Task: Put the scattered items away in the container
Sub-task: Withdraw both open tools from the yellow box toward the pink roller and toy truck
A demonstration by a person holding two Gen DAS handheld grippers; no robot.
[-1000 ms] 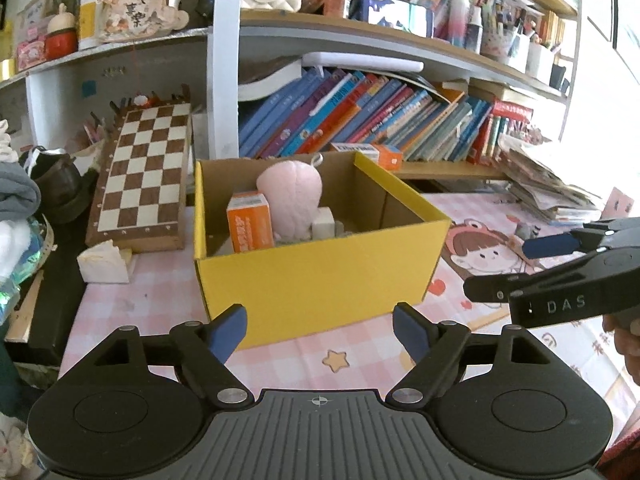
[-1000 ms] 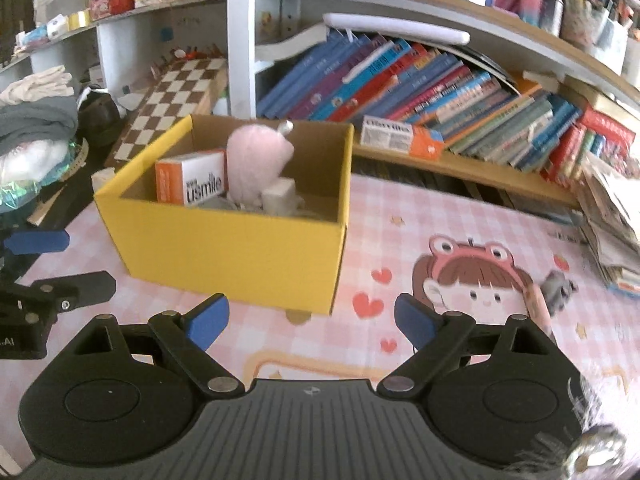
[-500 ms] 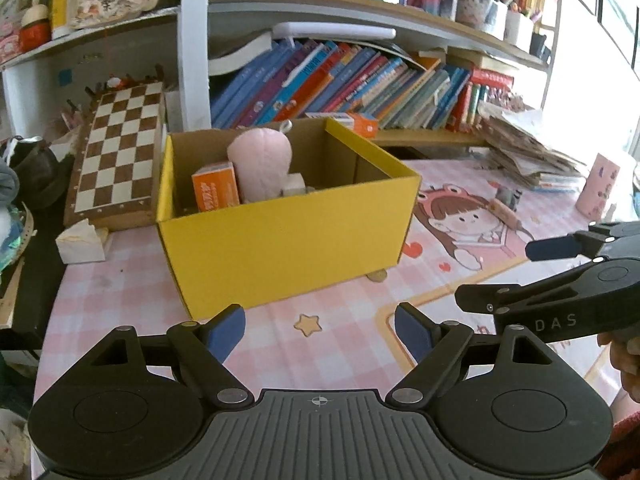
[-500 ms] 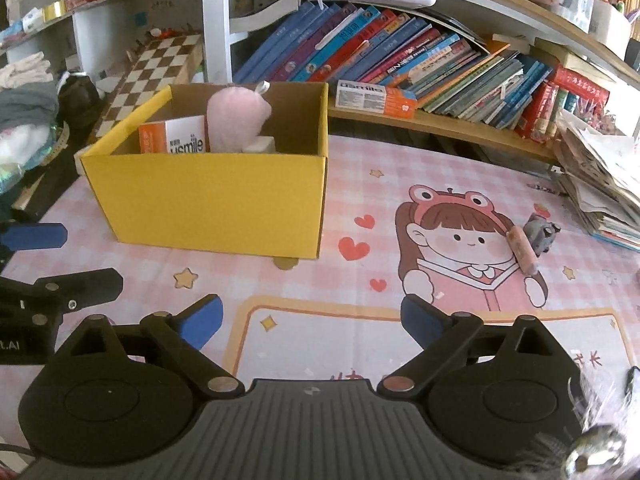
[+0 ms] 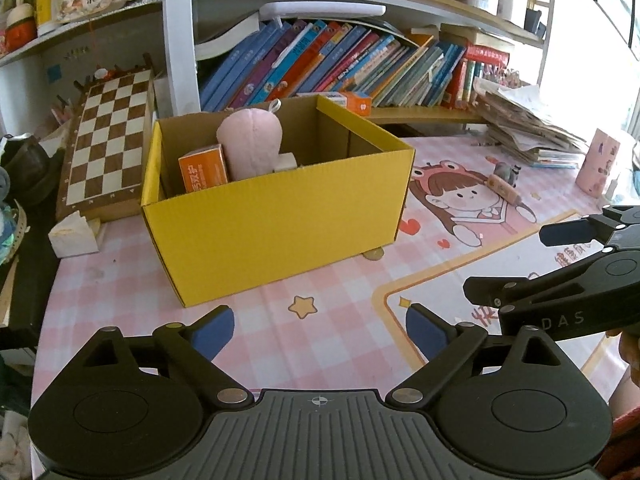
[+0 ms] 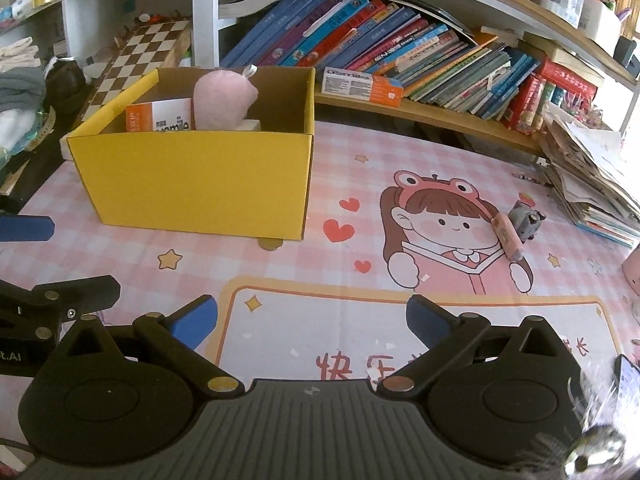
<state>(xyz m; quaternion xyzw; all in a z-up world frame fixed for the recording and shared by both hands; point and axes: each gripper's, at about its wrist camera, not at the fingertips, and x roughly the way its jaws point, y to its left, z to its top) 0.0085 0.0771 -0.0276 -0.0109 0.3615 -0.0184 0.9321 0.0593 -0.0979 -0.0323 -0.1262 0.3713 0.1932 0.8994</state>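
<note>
**Both claws apart and widening over the pink surface, nothing between them**

The left claw point(image 5: 320, 326) hangs low over the checked pink mat, its blue pads spread wide and still opening — only a printed star and bare mat lie between them. The right claw point(image 6: 312, 316) is likewise apart and opening, with nothing between its pads but the mat's cream panel and red lettering. Each claw shows in the other's view: the right one juts in at the right edge of the left view, the left one at the left edge of the right view, both empty.

Just beyond the left claw stands the yellow box point(image 5: 276, 232), open-topped, resting on the surface point(image 6: 344, 160). Inside it are an orange carton point(image 5: 203, 170) standing against the left part, a pink plush point(image 5: 250, 146) beside it toward the middle, and a small white block point(image 5: 286, 161) touching the plush's right side.

Farther right, on the cartoon girl printed on the mat, lie a pink cylinder point(image 6: 507, 236) and a small grey figure point(image 6: 528, 220) — just beside each other, well apart from the box.

A chessboard point(image 5: 108, 140) leans behind the box on the left; a shelf of slanted books point(image 6: 400, 52) runs along the back, and a stack of papers point(image 6: 592, 176) sits at the right.
</note>
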